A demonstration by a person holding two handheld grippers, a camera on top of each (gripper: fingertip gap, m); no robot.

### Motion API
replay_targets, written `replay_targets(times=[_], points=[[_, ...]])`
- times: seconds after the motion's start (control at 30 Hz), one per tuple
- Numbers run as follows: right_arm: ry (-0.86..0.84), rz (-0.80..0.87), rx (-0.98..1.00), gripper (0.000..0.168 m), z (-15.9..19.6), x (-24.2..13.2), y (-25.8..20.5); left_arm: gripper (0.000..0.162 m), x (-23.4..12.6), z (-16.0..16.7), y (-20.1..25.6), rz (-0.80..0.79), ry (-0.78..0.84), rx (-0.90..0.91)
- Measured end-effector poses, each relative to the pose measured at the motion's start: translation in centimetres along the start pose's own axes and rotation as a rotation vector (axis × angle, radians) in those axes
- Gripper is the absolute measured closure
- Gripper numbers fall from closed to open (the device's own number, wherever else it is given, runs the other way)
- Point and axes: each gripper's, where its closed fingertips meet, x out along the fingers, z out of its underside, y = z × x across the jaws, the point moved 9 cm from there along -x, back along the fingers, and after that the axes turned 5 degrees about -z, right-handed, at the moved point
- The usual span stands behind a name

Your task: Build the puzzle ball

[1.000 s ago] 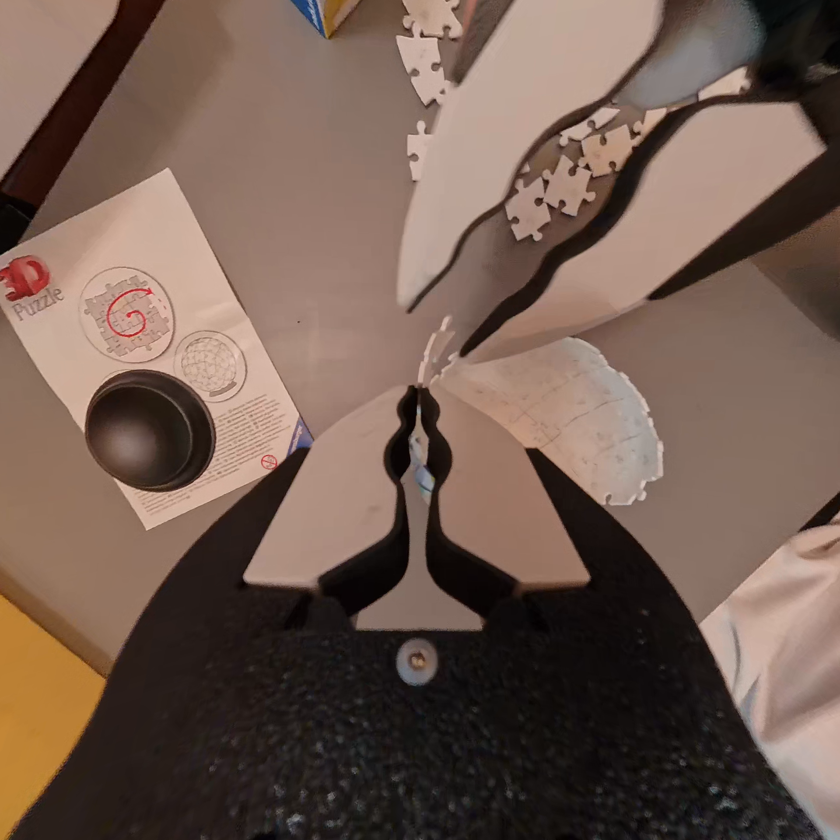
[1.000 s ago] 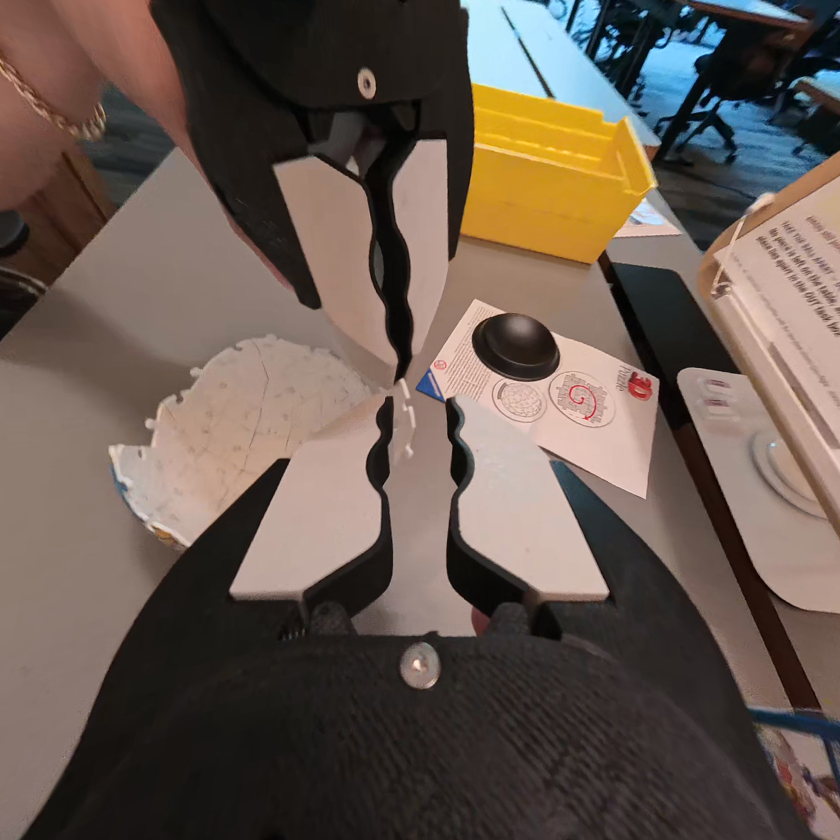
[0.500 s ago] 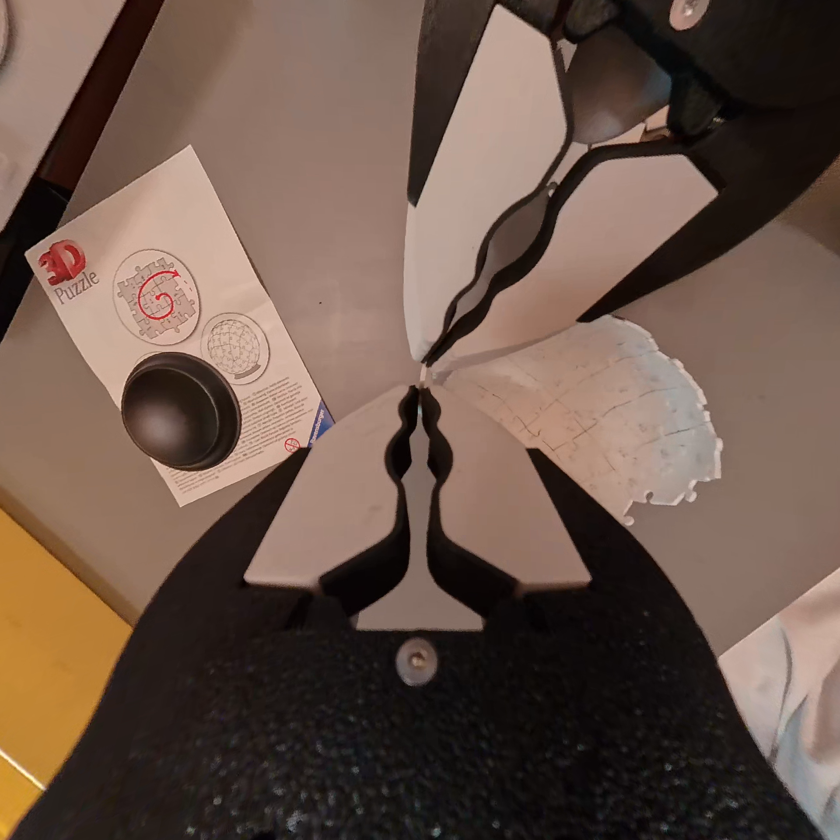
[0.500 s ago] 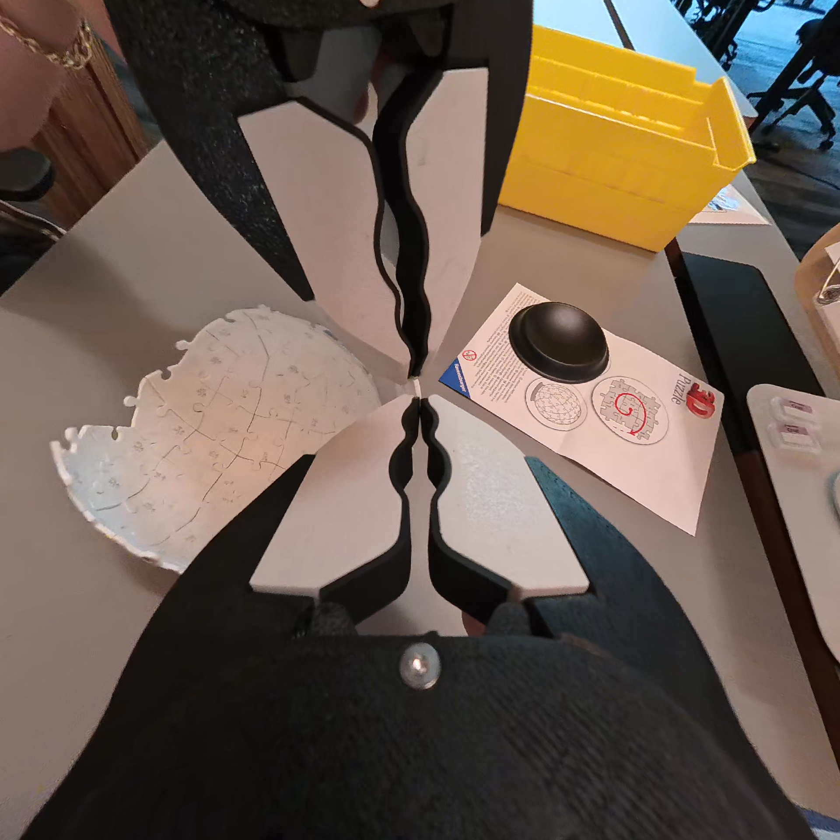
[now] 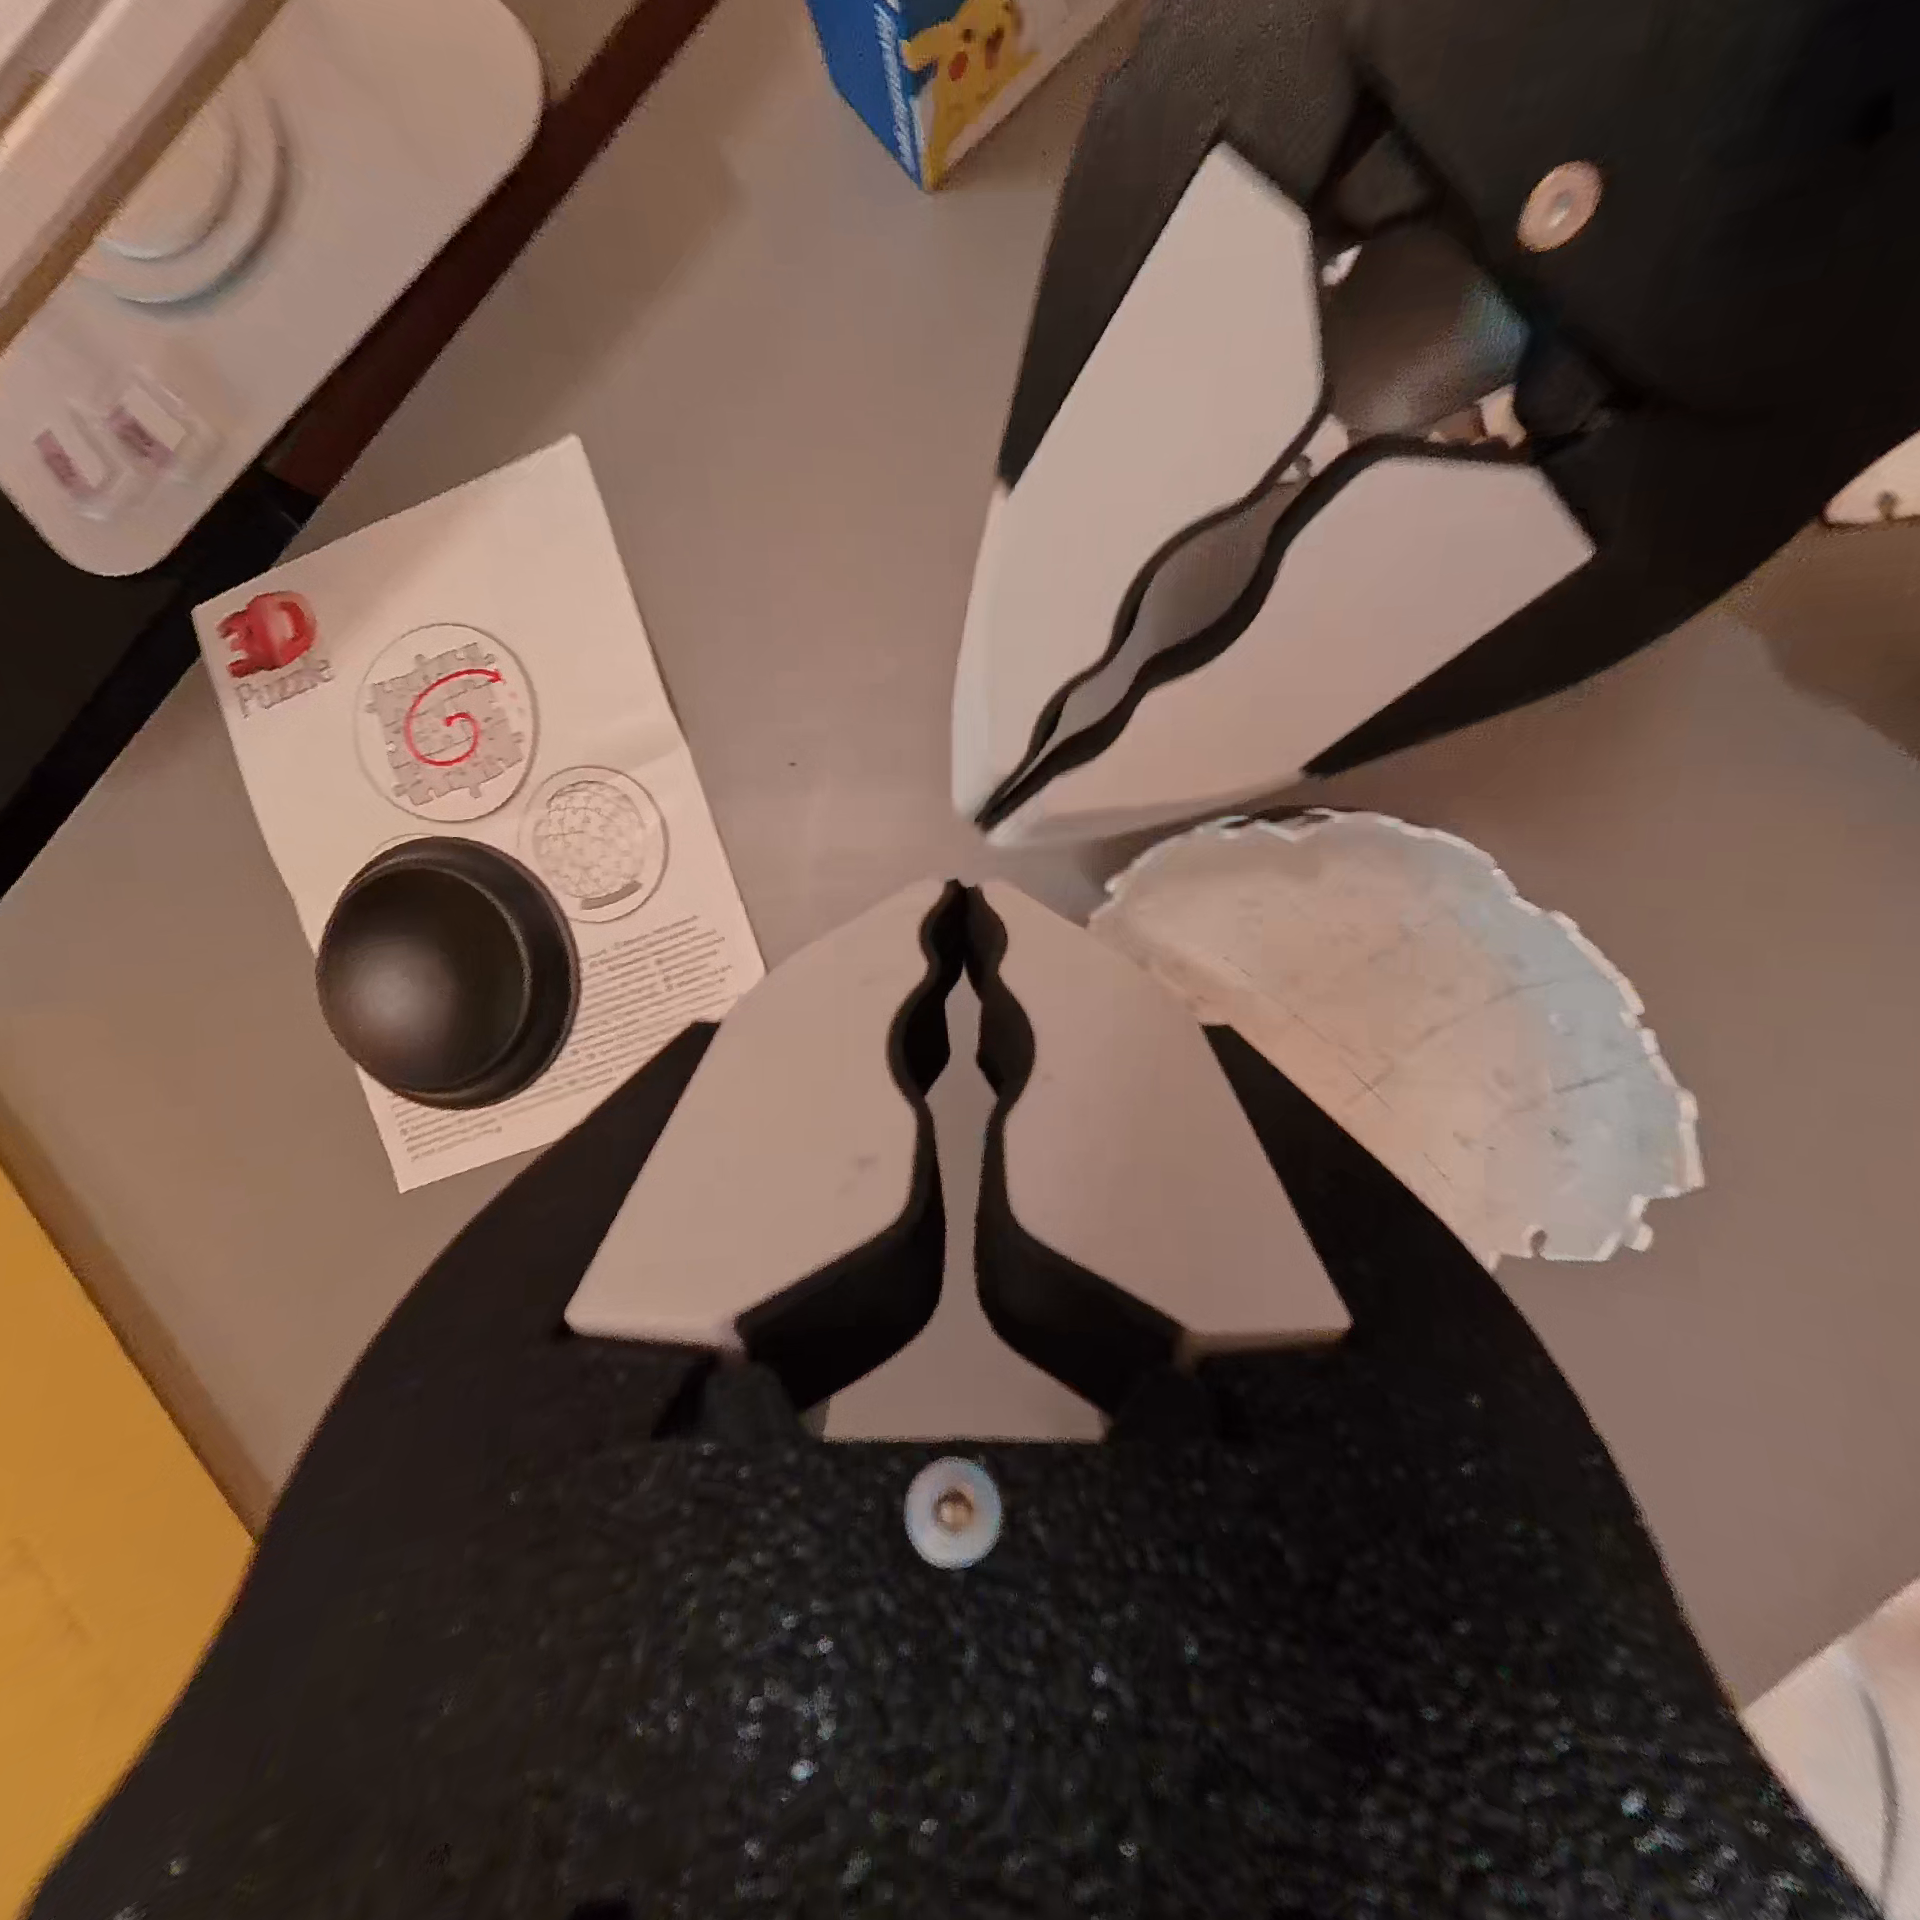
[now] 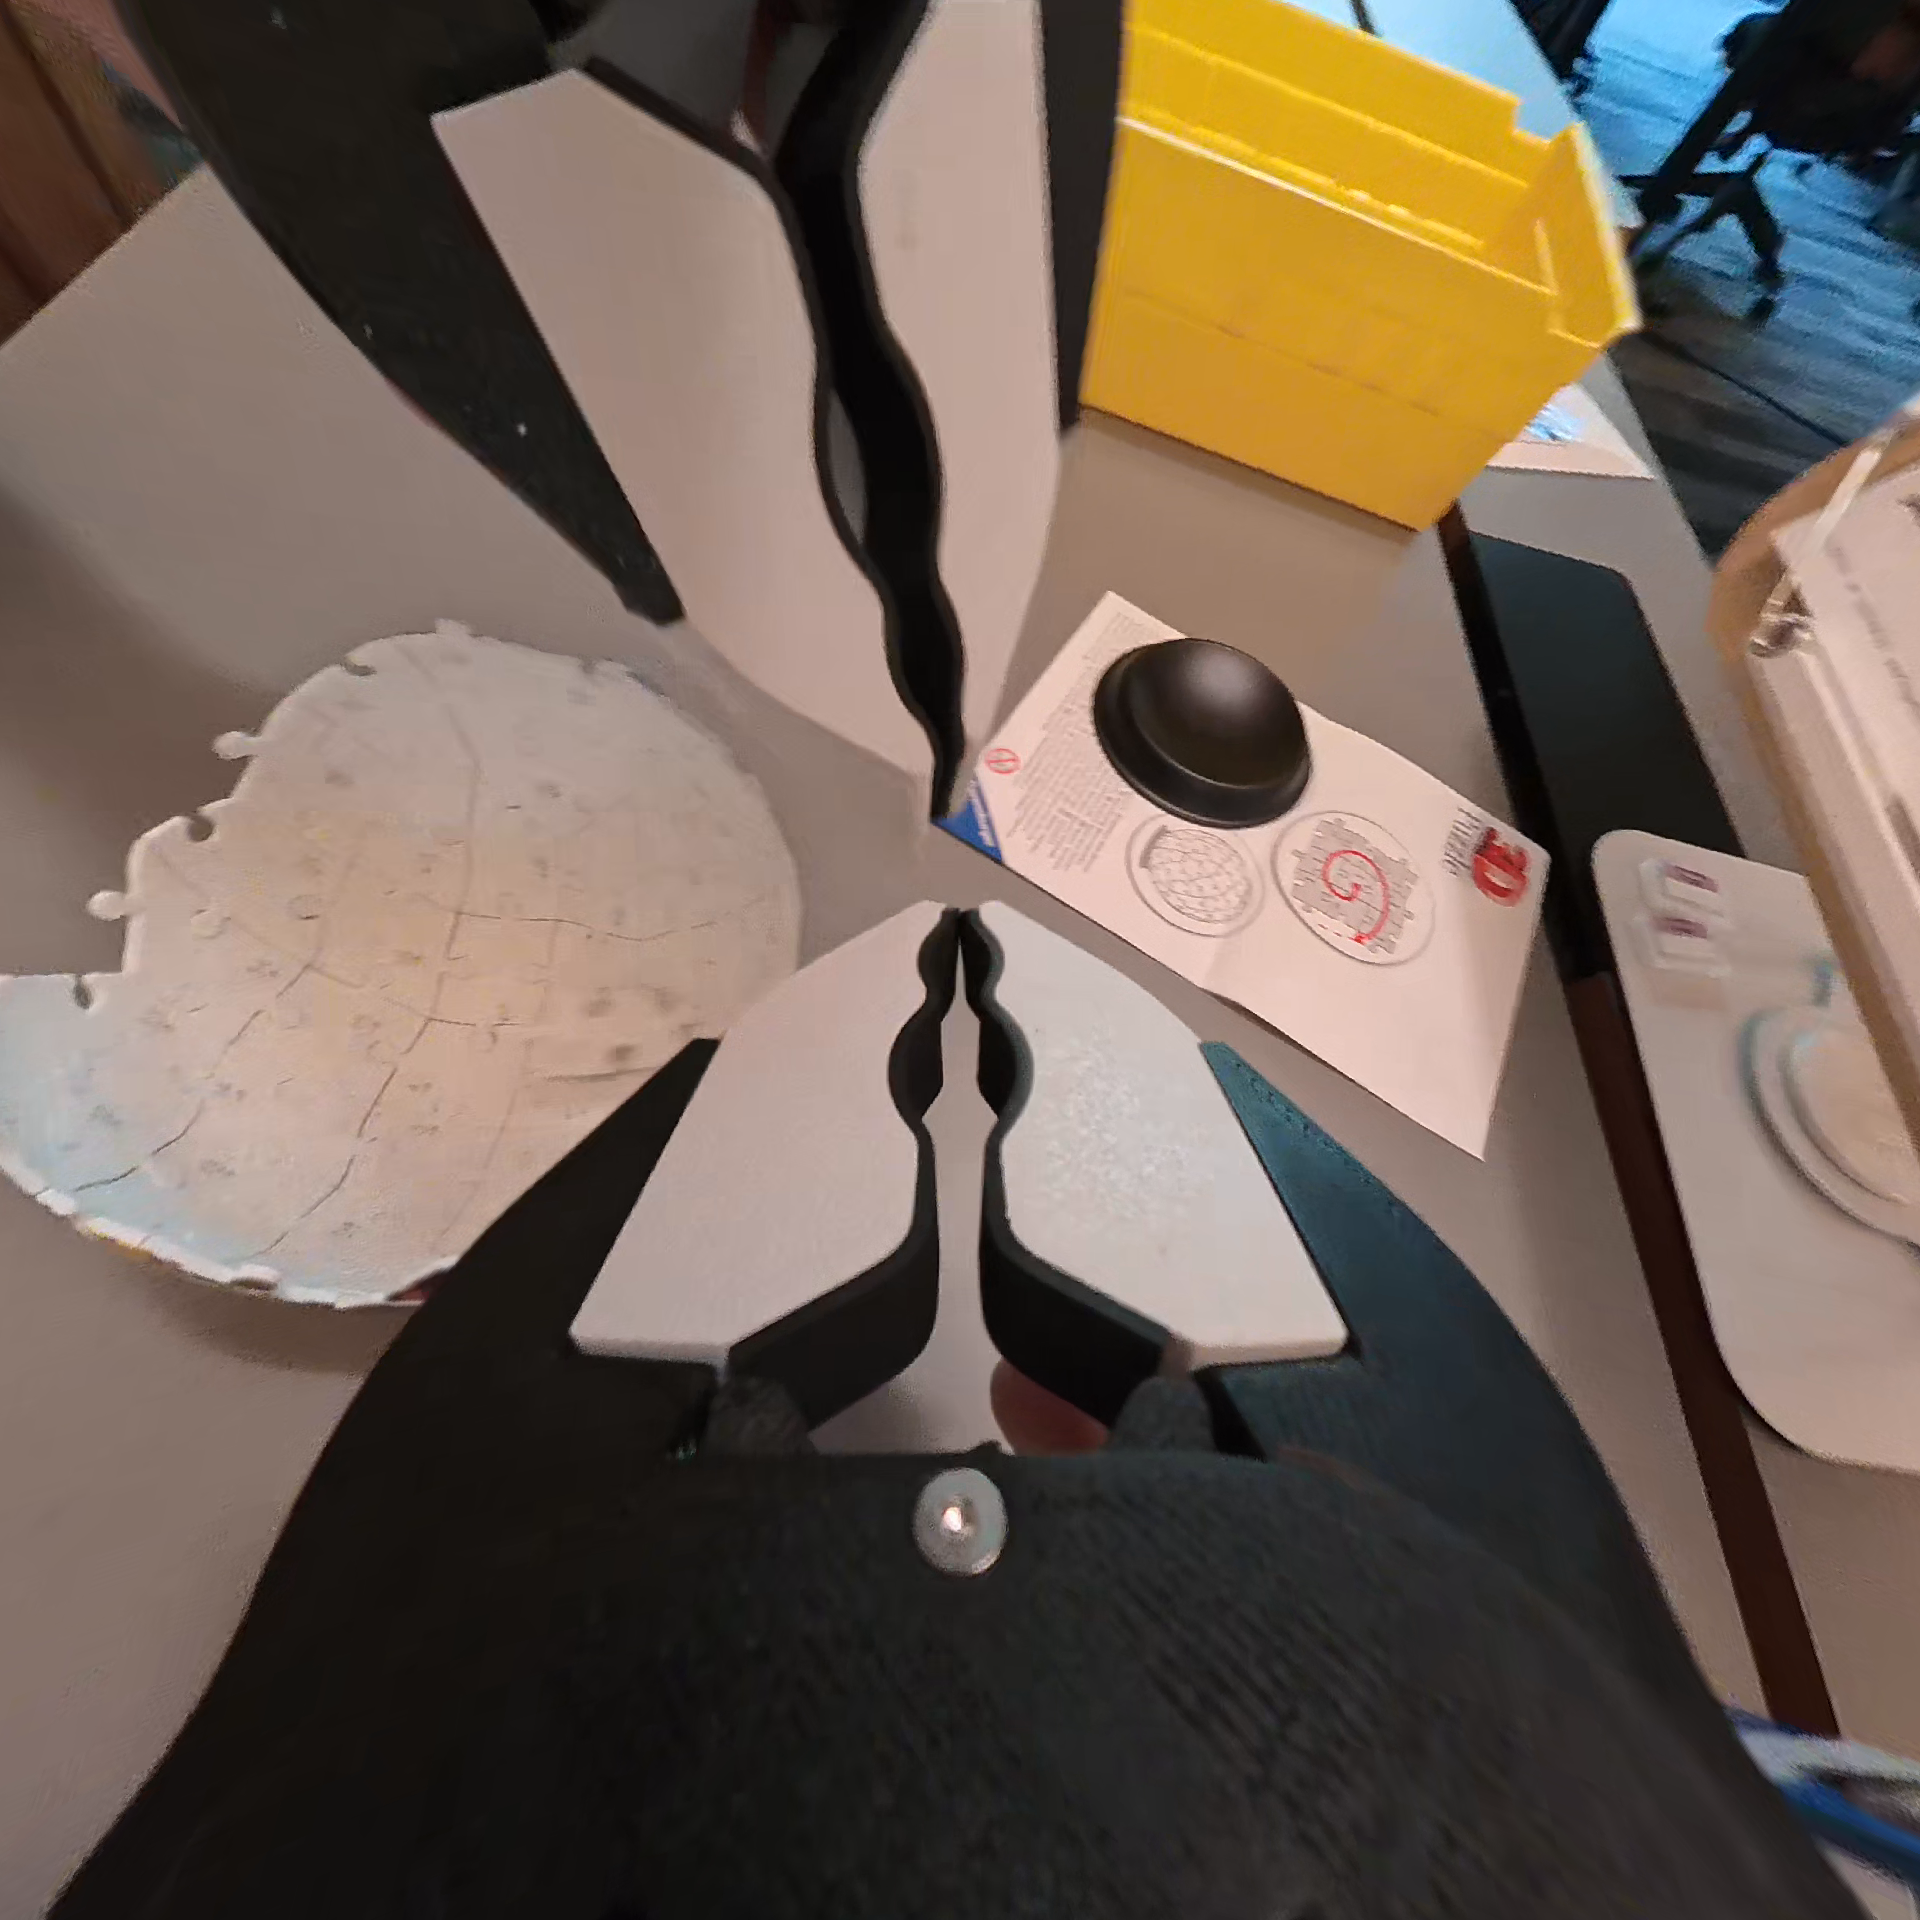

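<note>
Both claws are closed, tip facing tip at frame centre: the left gripper (image 5: pixel 961 888) and the right gripper (image 6: pixel 956 914) show no piece between their fingers, though a very thin one would be hard to see. The half-built ball (image 6: pixel 395 956) lies open on the table (image 5: pixel 831 416), at left in the right view. With the tips so near, they may collide, or a careless descent could crack the ball's shell.

On the table (image 6: pixel 208 416), in the right wrist view, a half-built puzzle shell (image 6: pixel 364 966) lies left and a leaflet (image 6: pixel 1278 894) right, with a stand (image 6: pixel 1200 732) on the leaflet. A bin (image 6: pixel 1340 301) sits behind. A box (image 5: pixel 935 73) lies at the left view's far edge.
</note>
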Motion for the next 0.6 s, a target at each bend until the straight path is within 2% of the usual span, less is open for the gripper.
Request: replay_targets(times=[0.13, 0.27, 0.4, 0.5, 0.6], points=[[0.063, 0.028, 0.059, 0.157, 0.3, -1.4, 0.4, 0.158, -0.9, 0.9, -0.8, -0.049, 0.117, -0.033], [0.032, 0.022, 0.072, 0.148, 0.4, -1.1, 0.2, 0.136, -2.6, 3.1, -0.5, -0.109, 0.213, -0.102], [-0.067, 0.033, 0.073, 0.132, 0.8, -0.8, 0.0, 0.11, -4.2, 6.7, 1.4, -0.066, 0.281, -0.326], [-0.067, 0.031, 0.082, 0.126, 0.8, -1.0, -0.1, 0.094, -3.7, 9.3, 3.7, -0.014, 0.24, -0.478], [-0.038, 0.027, 0.106, 0.124, 0.1, -1.1, -0.2, 0.084, -2.4, 10.6, 5.4, 0.007, 0.159, -0.55]])
